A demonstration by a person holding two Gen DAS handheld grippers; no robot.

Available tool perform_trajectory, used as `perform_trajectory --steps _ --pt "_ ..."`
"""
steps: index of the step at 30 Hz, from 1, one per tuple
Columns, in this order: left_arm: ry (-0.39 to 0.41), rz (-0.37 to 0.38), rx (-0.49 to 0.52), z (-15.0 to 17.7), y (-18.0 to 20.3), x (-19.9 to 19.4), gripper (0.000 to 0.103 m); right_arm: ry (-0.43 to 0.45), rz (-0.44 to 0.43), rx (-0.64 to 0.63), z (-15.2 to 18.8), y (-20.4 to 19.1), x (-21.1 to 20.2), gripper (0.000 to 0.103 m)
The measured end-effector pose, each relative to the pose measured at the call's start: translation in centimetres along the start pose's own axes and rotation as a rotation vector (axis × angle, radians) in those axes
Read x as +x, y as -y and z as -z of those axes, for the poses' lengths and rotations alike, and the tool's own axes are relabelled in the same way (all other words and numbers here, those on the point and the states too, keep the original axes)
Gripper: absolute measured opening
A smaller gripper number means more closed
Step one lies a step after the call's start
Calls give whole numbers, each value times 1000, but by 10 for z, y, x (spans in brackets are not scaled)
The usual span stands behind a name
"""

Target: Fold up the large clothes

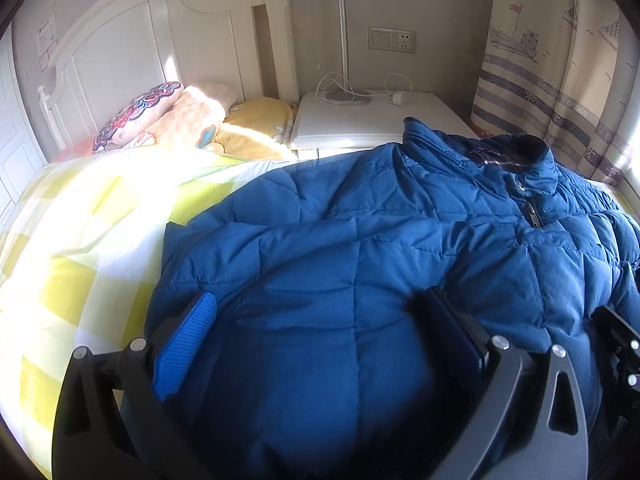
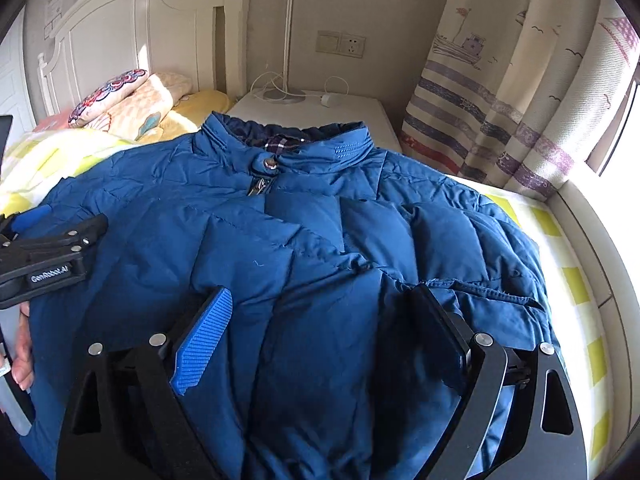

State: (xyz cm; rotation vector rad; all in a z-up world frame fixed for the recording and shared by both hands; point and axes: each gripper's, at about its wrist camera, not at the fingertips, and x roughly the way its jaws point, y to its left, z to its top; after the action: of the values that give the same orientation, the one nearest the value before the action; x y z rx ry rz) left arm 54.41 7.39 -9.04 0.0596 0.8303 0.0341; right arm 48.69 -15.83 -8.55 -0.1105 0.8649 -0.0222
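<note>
A large blue quilted jacket (image 1: pixel 360 248) lies front up on the bed, zipped, with its collar (image 2: pixel 280 136) toward the headboard. Both sleeves look folded in over the chest. My left gripper (image 1: pixel 320 308) is open, its jaws wide apart just above the jacket's lower left part. My right gripper (image 2: pixel 324 304) is open too, over the jacket's lower right part, with nothing between its fingers. The left gripper also shows at the left edge of the right wrist view (image 2: pixel 52 248), held by a hand.
The bed has a yellow and white checked cover (image 1: pixel 80 248). Pillows (image 1: pixel 172 116) lie by the white headboard (image 1: pixel 132 48). A white nightstand (image 1: pixel 360 120) with a lamp and cable stands behind the jacket. A patterned curtain (image 2: pixel 500 92) hangs at the right.
</note>
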Motion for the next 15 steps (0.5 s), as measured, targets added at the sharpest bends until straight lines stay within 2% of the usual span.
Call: perform_trajectory --steps 5,7,9,11,13,15 --pt "-1 2 -3 0 -1 0 101 2 -22 3 -3 14 -12 86" --pt "0 3 -3 0 -1 0 101 67 51 66 -9 38 -24 86" --pt "-1 3 -3 0 -1 0 101 55 80 180 -9 70 -18 87" --pt "0 5 -2 0 -1 0 101 -16 41 228 1 91 7 88" --pt "-1 2 0 0 -1 0 101 5 5 234 8 95 13 88" --pt "-2 -1 3 0 0 0 101 16 13 224 9 93 10 88"
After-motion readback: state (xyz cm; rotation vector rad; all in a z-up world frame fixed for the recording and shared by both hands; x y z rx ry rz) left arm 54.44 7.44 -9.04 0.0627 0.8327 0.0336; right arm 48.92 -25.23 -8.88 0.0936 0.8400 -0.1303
